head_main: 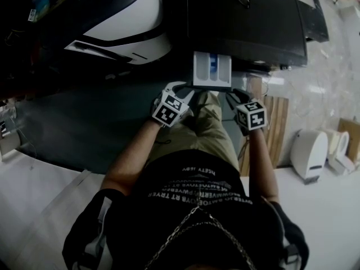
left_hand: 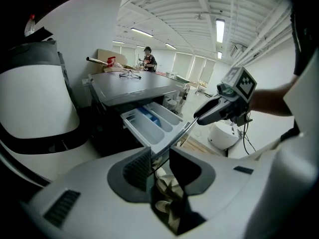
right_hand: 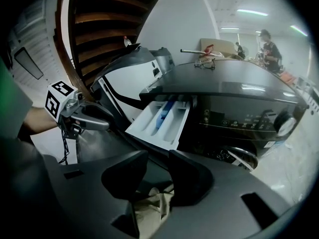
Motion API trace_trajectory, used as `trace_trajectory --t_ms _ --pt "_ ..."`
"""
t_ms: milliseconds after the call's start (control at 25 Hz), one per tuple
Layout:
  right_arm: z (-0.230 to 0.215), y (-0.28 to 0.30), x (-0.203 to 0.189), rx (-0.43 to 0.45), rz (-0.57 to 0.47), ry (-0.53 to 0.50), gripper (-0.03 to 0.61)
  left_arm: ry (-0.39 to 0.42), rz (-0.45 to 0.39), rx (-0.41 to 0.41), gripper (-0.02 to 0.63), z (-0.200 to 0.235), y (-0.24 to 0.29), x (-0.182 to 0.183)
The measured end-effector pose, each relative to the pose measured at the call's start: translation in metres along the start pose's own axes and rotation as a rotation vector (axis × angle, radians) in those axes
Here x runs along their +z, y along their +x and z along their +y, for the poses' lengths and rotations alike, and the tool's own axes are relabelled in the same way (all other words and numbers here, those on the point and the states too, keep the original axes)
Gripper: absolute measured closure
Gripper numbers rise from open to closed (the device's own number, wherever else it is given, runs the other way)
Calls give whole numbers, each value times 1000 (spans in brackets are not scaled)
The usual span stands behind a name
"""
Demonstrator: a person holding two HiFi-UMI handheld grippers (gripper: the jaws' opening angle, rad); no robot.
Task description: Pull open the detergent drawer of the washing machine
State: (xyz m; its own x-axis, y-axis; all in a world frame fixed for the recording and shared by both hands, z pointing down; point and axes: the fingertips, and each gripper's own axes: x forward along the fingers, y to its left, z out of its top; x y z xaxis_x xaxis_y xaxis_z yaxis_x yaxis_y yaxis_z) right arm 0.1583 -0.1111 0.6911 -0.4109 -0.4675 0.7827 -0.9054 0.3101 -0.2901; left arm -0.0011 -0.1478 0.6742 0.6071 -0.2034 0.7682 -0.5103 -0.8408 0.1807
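Head view showed the white plastic detergent drawer (head_main: 212,69) standing well out of the upper left of the dark grey front-loading washing machine (head_main: 247,21). Its compartments lay open to the camera, with a blue insert (head_main: 212,66) in the middle one. By that look the pull was largely done, and what remained was probably the last stretch to the stop.

The left tool (head_main: 181,90) sat at the drawer's left front corner. In the left gripper view its jaws stood narrowly apart with the drawer's dark front strip running between them, so it appeared to be clamped on that strip. The right tool (head_main: 232,97) met the right front corner. In the right gripper view its jaws were set just as close about the same strip, and I judged it to be gripping as well, though less surely.

To finish well, both ends should come toward the person together and level, straight along the runners. An uneven pull would likely skew the drawer and jam it. The bite on the thin strip looked shallow, so the force should be light and steady and ease off as the stop is felt.

Beside the machine stood a white and black curved appliance (head_main: 129,21), clear of the drawer's path.
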Motion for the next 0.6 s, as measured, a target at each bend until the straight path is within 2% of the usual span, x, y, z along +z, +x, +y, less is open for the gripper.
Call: trace_trajectory --t_ms 240,360,440,520,600 --pt "0 -2 -2 -23 17 -1 459 14 -6 -9 506 -5 -2 2" --pt "0 -13 2 -62 7 8 460 -2 -13 -23 508 -5 -10 4" --pt "8 -29 16 -67 -57 0 464 -28 -51 -45 515 -8 -23 13" --pt "17 -49 37 -59 -154 -22 536 -32 -127 -46 557 -10 -42 33" --pt "29 -73 63 -50 -260 -53 571 -7 -219 -17 591 -10 -64 57"
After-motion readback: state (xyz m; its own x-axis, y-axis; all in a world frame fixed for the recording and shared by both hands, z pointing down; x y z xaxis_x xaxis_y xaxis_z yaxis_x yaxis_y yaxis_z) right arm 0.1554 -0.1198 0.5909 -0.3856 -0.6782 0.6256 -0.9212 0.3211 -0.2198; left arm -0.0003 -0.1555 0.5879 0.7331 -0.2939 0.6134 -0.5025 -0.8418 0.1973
